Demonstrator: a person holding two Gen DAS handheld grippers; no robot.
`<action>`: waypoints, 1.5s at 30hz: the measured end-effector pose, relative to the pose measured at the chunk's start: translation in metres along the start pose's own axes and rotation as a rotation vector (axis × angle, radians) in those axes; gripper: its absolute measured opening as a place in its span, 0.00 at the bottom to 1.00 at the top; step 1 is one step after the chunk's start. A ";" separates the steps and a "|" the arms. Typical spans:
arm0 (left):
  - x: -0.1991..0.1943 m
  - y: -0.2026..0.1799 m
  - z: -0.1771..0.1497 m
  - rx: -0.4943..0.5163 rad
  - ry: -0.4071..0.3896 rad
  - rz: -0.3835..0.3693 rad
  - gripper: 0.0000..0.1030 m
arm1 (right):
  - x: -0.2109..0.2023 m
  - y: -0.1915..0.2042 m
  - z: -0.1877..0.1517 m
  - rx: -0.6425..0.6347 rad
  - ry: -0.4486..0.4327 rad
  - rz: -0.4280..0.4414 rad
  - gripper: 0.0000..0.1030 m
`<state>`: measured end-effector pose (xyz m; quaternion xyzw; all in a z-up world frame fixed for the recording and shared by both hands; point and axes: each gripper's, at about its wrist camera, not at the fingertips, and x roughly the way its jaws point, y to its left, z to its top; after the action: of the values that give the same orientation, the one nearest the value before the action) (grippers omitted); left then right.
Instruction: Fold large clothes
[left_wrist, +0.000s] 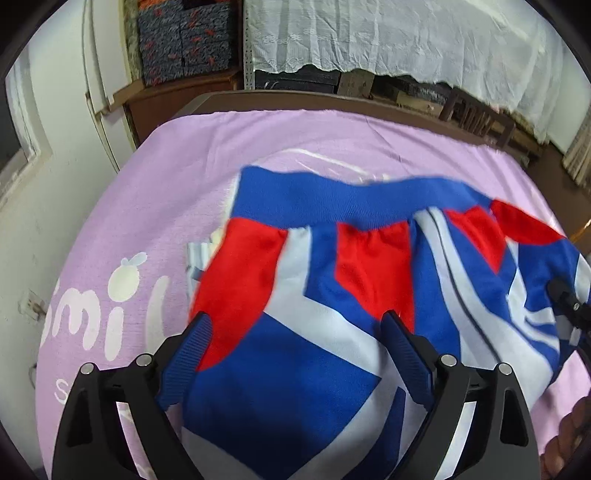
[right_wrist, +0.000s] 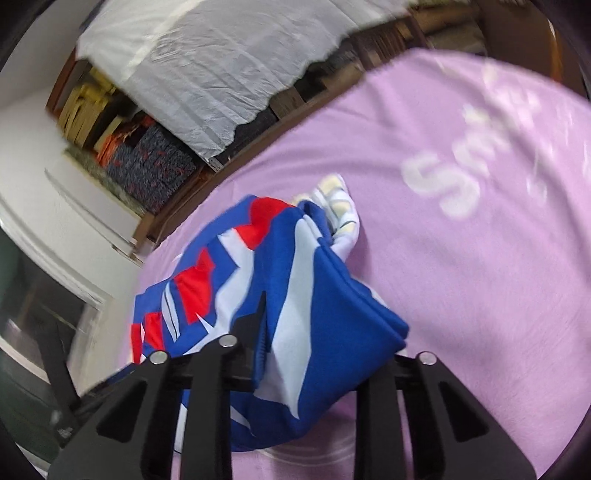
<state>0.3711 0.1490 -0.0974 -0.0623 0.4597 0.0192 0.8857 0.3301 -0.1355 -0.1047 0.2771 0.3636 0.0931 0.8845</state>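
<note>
Lilac blanket (left_wrist: 155, 206) over table, bearing blue, red and white jacket (left_wrist: 332, 295) at centre; left gripper (left_wrist: 295, 354) spread wide astride it, right gripper (right_wrist: 328, 332) pinching bunched cloth at 6 o'clock; advise carrying fold level, edges matched.

Lilac printed cover (left_wrist: 332, 147), white lace cloth (left_wrist: 406, 37) behind — dark patterned boxes (left_wrist: 184, 40), perhaps.
</note>
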 end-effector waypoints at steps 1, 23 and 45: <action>-0.003 0.007 0.004 -0.020 -0.005 -0.010 0.91 | -0.002 0.009 0.001 -0.034 -0.015 -0.008 0.17; -0.055 0.071 0.017 -0.284 -0.058 -0.732 0.91 | -0.019 0.202 -0.123 -1.021 -0.233 -0.108 0.14; -0.063 0.066 0.025 -0.153 -0.095 -0.598 0.24 | -0.019 0.227 -0.136 -1.148 -0.202 -0.049 0.15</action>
<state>0.3493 0.2193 -0.0383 -0.2603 0.3764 -0.2045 0.8653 0.2303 0.1034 -0.0464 -0.2475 0.1751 0.2278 0.9253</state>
